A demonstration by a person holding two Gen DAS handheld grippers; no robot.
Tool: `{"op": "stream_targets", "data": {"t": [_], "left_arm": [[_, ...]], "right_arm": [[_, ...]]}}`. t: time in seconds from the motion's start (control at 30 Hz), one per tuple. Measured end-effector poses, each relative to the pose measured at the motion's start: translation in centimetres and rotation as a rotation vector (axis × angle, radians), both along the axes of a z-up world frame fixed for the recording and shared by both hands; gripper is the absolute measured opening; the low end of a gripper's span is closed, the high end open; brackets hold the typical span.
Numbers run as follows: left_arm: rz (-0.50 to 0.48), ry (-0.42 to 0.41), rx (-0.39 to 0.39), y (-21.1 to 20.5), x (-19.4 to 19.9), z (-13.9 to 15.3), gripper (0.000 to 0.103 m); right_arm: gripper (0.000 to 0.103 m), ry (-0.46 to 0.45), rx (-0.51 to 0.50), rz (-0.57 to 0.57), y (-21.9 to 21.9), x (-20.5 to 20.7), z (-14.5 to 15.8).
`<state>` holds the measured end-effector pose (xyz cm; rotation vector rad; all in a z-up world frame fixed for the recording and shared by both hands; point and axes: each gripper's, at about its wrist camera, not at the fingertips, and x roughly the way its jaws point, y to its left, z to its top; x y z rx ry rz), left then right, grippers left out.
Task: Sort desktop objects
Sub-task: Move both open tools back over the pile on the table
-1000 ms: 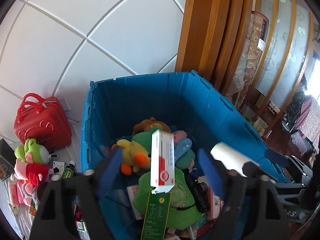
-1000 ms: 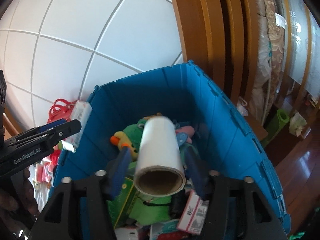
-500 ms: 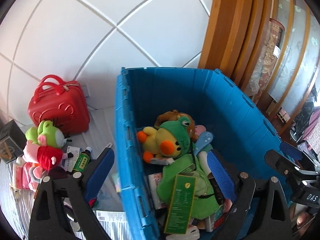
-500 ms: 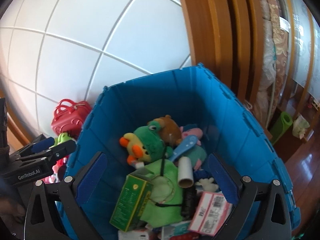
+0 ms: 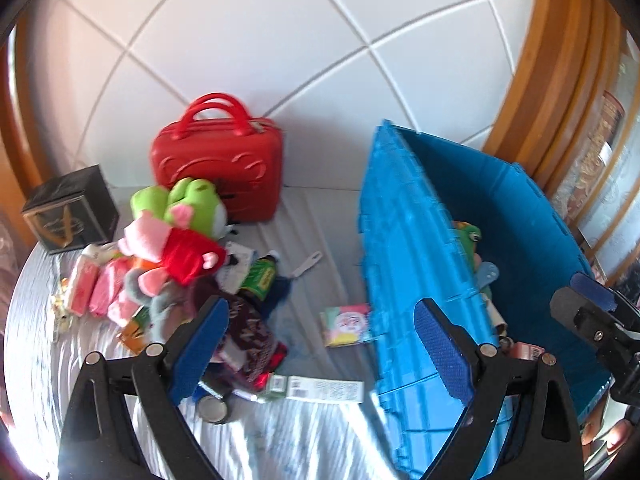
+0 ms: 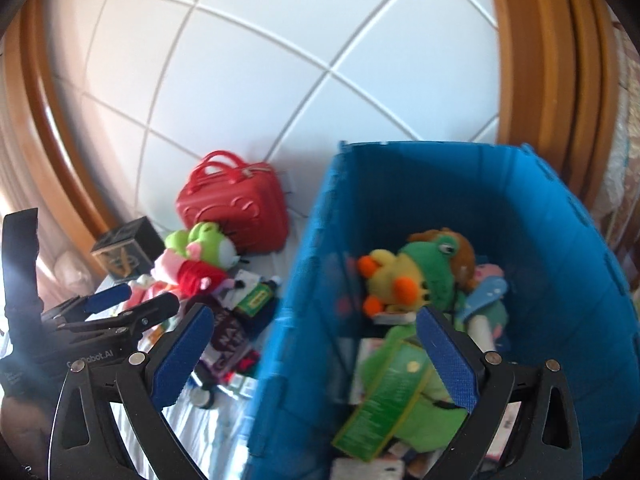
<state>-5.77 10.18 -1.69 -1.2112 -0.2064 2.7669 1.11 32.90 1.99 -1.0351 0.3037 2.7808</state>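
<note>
With both the left gripper (image 5: 320, 344) and right gripper (image 6: 316, 356) released and empty, the next pick awaits in the toy pile (image 5: 172, 256) ahead of the left jaws.

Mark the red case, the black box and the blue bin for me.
red case (image 5: 218, 168): left wrist view, front face.
black box (image 5: 68, 210): left wrist view, front face.
blue bin (image 6: 560, 280): right wrist view, inner right wall.

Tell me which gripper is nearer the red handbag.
Left. The left gripper hangs over the clutter in front of the red handbag; the right gripper straddles the blue bin's wall, farther away.
</note>
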Motion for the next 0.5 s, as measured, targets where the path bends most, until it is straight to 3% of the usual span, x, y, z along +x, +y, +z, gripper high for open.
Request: {"op": "stream_targets", "data": {"t": [0.27, 0.5], "left_arm": [[0.092, -0.019, 0.011, -9.0, 2.0, -1.6, 0.095], [0.131, -0.063, 0.001, -14.7, 3.4, -3.9, 0.095]], "right_arm": [[0.103, -0.030, 0.014, 0.080, -7.7, -3.0, -1.1], [0.103, -0.084, 0.015, 0.120, -13.0, -4.8, -3.7]]}}
